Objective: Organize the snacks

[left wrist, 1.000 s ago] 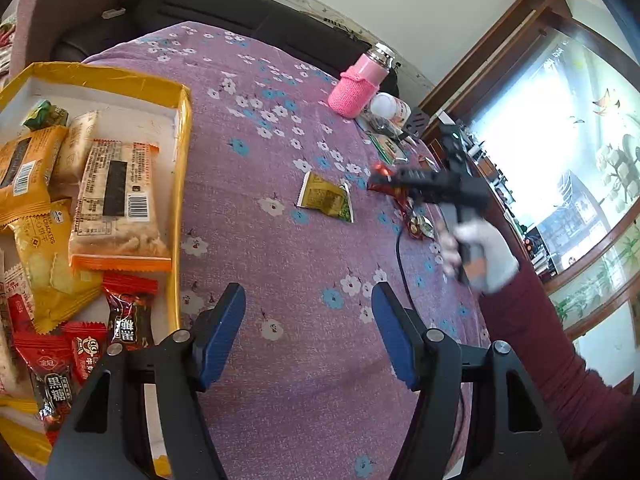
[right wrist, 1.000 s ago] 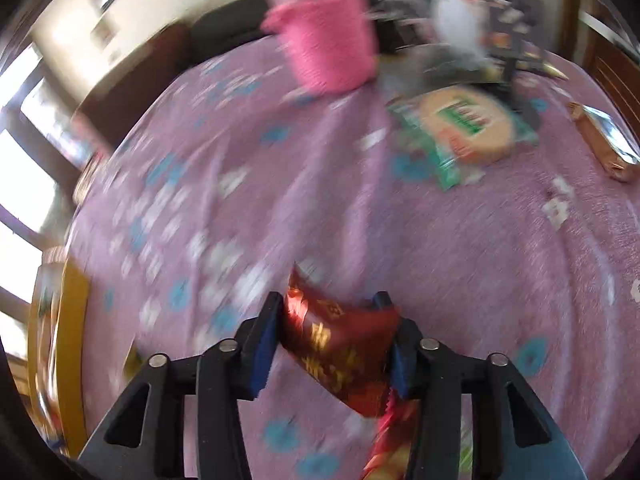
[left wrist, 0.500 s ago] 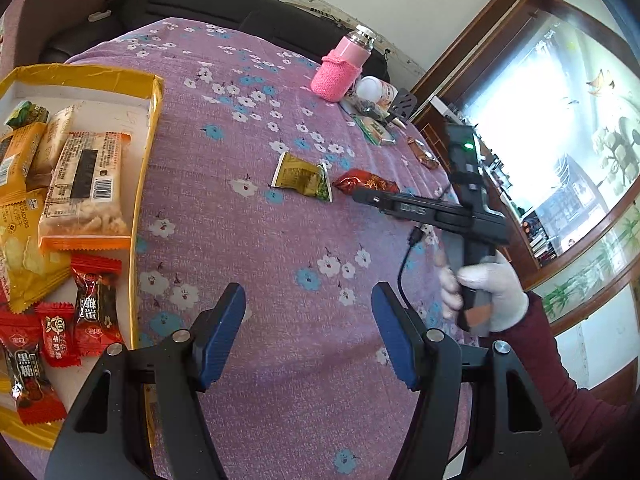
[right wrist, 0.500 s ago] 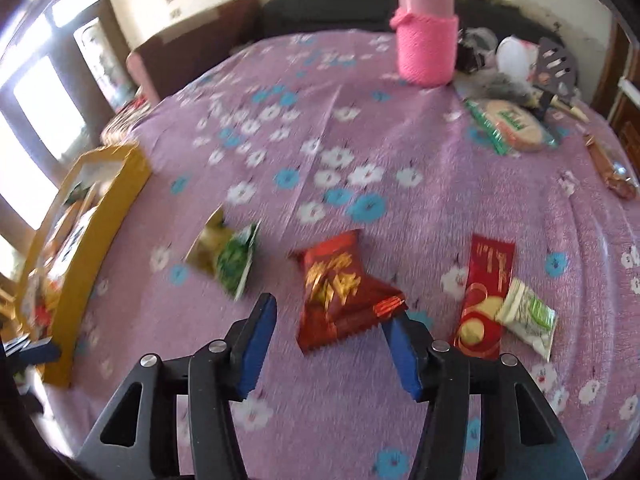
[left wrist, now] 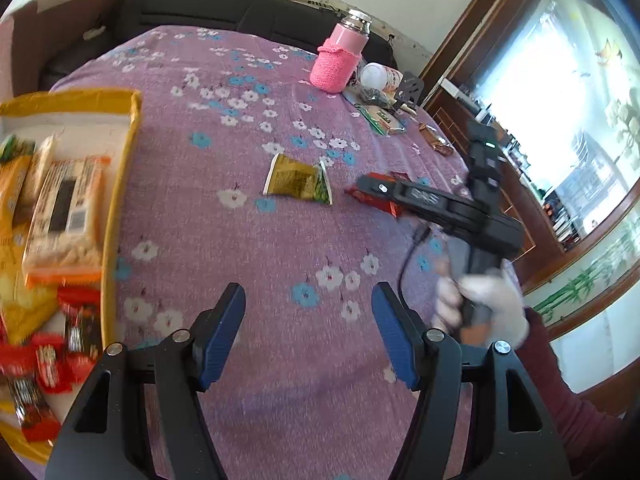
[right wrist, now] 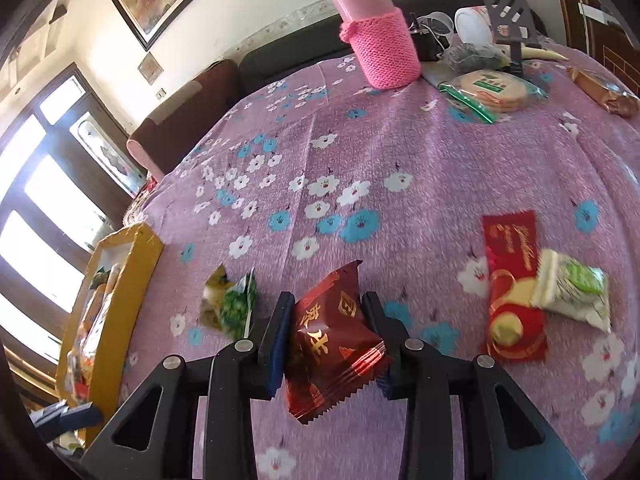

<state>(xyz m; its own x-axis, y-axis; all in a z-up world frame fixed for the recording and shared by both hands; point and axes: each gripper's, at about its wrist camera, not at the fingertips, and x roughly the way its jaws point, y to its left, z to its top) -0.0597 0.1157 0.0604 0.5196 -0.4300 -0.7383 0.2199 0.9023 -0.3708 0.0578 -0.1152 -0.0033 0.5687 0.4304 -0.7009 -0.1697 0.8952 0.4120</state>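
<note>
Lower centre of right wrist view: right gripper (right wrist: 326, 330) closing on dark red snack packet (right wrist: 332, 344). Green-yellow packet (right wrist: 230, 304) just left, yellow tray (right wrist: 132, 280) far left. Left gripper (left wrist: 308, 332) spread, empty.

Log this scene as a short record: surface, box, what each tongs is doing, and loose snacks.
surface: purple floral cloth
box: yellow box, snacks inside
right tongs: closing on the dark red packet
left tongs: open, empty, over the cloth
loose snacks: green-yellow packet, red packet, white-green packet
far end: pink bottle
</note>
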